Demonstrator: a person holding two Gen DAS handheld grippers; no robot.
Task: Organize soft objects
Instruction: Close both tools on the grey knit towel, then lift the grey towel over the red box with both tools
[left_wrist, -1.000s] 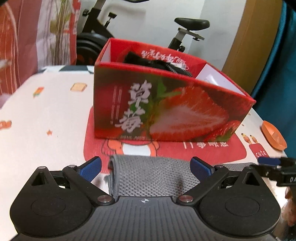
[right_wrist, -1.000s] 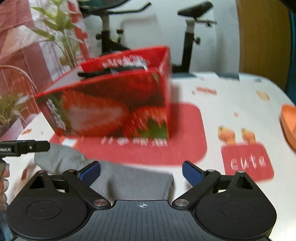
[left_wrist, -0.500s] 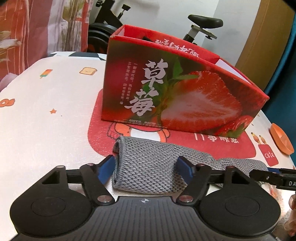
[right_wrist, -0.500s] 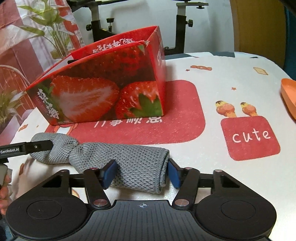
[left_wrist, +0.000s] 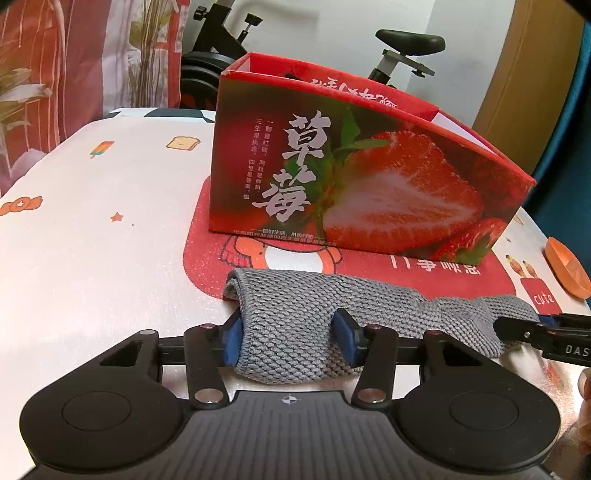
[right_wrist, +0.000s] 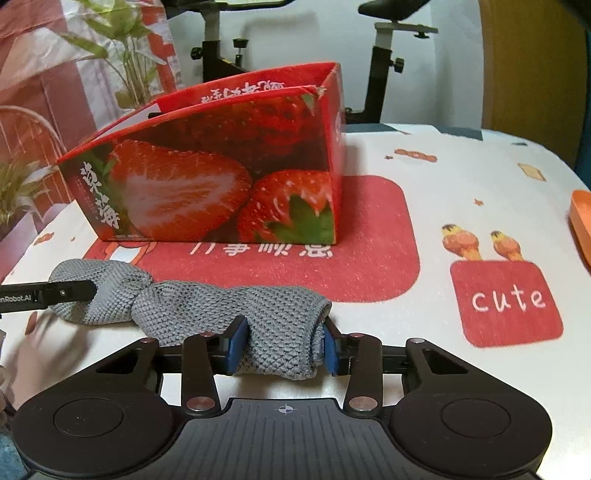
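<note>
The grey knitted cloth, rolled into a long soft bundle, lies on the counter just in front of the strawberry box, partly on the red printed mat. The left gripper has just been closing and its blue fingers now press into the left end of the roll, bunching the knit between them. The right gripper has likewise just been closing; its fingers squeeze the right end, so each end is pinched and the middle sags between, narrowed like a waist.

The cloth looks light, limp and compressible, with a coarse weave that should give the pads good purchase. It will not hold its shape: lifted by the ends it will likely droop in the middle, and the roll may loosen. Gripping well in from each end, as now, seems the safest hold.

The box stands open-topped directly behind, with tall cardboard walls and something dark inside; its near wall is what the cloth must clear. An orange dish sits at the counter's right edge, well apart. An exercise bike stands beyond the counter.
</note>
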